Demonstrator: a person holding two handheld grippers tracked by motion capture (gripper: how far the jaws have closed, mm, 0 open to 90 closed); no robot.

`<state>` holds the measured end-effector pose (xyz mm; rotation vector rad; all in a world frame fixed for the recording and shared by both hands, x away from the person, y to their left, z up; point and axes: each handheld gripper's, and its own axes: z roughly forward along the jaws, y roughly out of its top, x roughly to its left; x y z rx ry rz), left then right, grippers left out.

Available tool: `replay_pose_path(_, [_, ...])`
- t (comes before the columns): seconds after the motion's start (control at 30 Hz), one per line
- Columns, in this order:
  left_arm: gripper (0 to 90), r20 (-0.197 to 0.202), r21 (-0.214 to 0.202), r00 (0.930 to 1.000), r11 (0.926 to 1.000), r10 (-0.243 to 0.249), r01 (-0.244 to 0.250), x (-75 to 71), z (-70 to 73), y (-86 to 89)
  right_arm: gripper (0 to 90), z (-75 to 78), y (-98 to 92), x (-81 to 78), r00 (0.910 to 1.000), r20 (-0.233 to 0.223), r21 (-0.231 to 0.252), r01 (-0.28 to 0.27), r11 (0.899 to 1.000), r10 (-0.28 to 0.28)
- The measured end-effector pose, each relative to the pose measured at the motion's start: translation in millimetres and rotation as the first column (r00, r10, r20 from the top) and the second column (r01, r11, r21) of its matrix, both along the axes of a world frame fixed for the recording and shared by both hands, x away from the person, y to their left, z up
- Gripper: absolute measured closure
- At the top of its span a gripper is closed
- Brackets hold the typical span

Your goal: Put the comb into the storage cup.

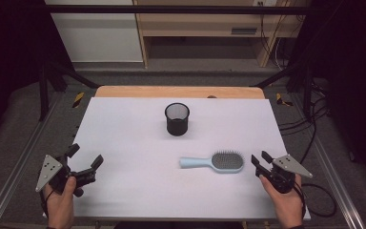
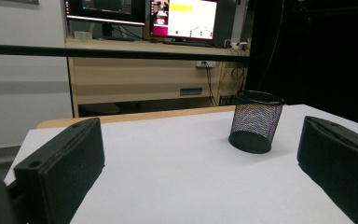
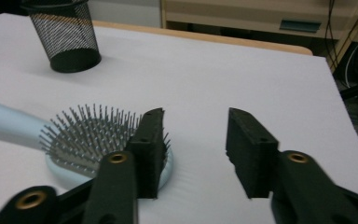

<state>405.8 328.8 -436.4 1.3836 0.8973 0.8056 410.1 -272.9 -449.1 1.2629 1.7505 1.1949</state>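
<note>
A light-blue hairbrush (image 1: 214, 161) lies bristles up on the white table top (image 1: 133, 138), its handle pointing left. A black mesh cup (image 1: 177, 119) stands upright behind it, near the table's middle. My right gripper (image 1: 260, 158) rests just right of the brush head and is open, with nothing between its jaws. In the right gripper view the hairbrush (image 3: 88, 140) lies beside and partly behind the left jaw of that gripper (image 3: 196, 130), and the mesh cup (image 3: 66, 37) stands farther off. My left gripper (image 1: 85, 155) sits open at the near left corner. Its own view frames bare table between the jaws (image 2: 198, 140), with the mesh cup (image 2: 255, 122) ahead to the right.
A wooden strip (image 1: 178, 91) edges the table's far side, and a wooden cabinet (image 1: 205, 26) stands beyond it. Metal frame rails (image 1: 14, 167) run along both sides. Cables (image 1: 314, 119) lie on the floor at right. Monitors (image 2: 182, 18) sit on a desk in the background.
</note>
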Motion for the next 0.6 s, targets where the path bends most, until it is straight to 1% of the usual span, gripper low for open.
replay_pose_path(0.07, [0.6, 0.002, 0.002, 1.0000, 1.0000, -0.002, 0.002, 0.2, 0.3, -0.4, 65.5, -0.7, 0.4, -0.2, 0.9999, -0.012, -0.009, -0.011, 1.000, 0.011])
replay_pose_path(0.1, [0.6, 0.002, 0.000, 1.0000, 1.0000, -0.010, 0.010, 0.6, 0.4, -1.1, 65.5, -0.7, 0.4, -0.2, 0.9999, -0.012, -0.009, -0.011, 1.000, 0.011])
replay_pose_path(0.13, [0.6, -0.002, 0.006, 0.9999, 0.9999, -0.011, 0.011, 1.4, 0.0, -2.0, 71.4, -1.4, 0.0, -0.4, 0.9997, -0.019, -0.007, -0.017, 1.000, 0.017])
replay_pose_path(0.2, [0.6, -0.004, 0.007, 0.9999, 0.9999, -0.010, 0.010, 1.6, -0.3, -2.5, 75.6, -2.1, -0.7, -0.7, 0.9993, -0.031, -0.001, -0.022, 1.000, 0.022])
replay_pose_path(0.27, [0.7, -0.004, 0.011, 1.0000, 0.9999, -0.003, 0.003, 1.0, 0.2, -2.7, 81.9, -3.8, -0.9, -0.7, 0.9984, -0.046, -0.006, -0.033, 0.999, 0.032])
replay_pose_path(0.3, [0.7, -0.003, 0.010, 1.0000, 0.9999, -0.001, 0.001, 0.6, 0.6, -2.9, 81.9, -3.8, -0.9, -0.7, 0.9984, -0.046, -0.006, -0.033, 0.999, 0.032])
replay_pose_path(0.33, [0.7, -0.001, 0.010, 1.0000, 0.9999, -0.003, 0.003, 0.4, 0.9, -3.2, 86.0, -5.9, -0.4, -1.0, 0.9972, -0.067, -0.019, -0.034, 0.999, 0.032])
replay_pose_path(0.4, [0.7, -0.004, 0.014, 0.9999, 0.9998, -0.015, 0.015, 0.7, 0.6, -4.4, 88.8, -7.0, 0.8, -1.3, 0.9959, -0.083, -0.024, -0.038, 0.999, 0.036])
replay_pose_path(0.43, [0.7, -0.004, 0.014, 0.9999, 0.9998, -0.015, 0.015, 0.7, 0.6, -4.4, 88.8, -7.0, 0.8, -1.3, 0.9959, -0.083, -0.024, -0.038, 0.999, 0.036])
replay_pose_path(0.47, [0.7, -0.003, 0.014, 0.9999, 0.9998, -0.015, 0.015, 0.7, 0.4, -4.3, 90.0, -9.0, 3.5, -0.5, 0.9944, -0.098, -0.035, -0.043, 0.998, 0.039])
replay_pose_path(0.5, [0.7, -0.003, 0.014, 0.9999, 0.9998, -0.015, 0.015, 0.7, 0.4, -4.3, 90.0, -9.0, 3.5, -0.5, 0.9944, -0.098, -0.035, -0.043, 0.998, 0.039])
replay_pose_path(0.53, [0.7, -0.005, 0.014, 0.9999, 0.9998, -0.013, 0.013, 0.7, 0.0, -3.4, 90.0, -11.5, 7.3, 1.9, 0.9918, -0.118, -0.051, -0.054, 0.997, 0.048])
replay_pose_path(0.57, [0.6, -0.005, 0.014, 0.9999, 0.9998, -0.013, 0.013, 0.7, 0.0, -3.4, 90.0, -11.5, 7.3, 1.9, 0.9918, -0.118, -0.051, -0.054, 0.997, 0.048])
replay_pose_path(0.6, [0.7, -0.007, 0.011, 0.9999, 0.9999, -0.011, 0.011, 1.2, -0.8, -2.3, 90.0, -14.3, 11.3, 6.5, 0.9895, -0.137, -0.069, -0.058, 0.996, 0.048])
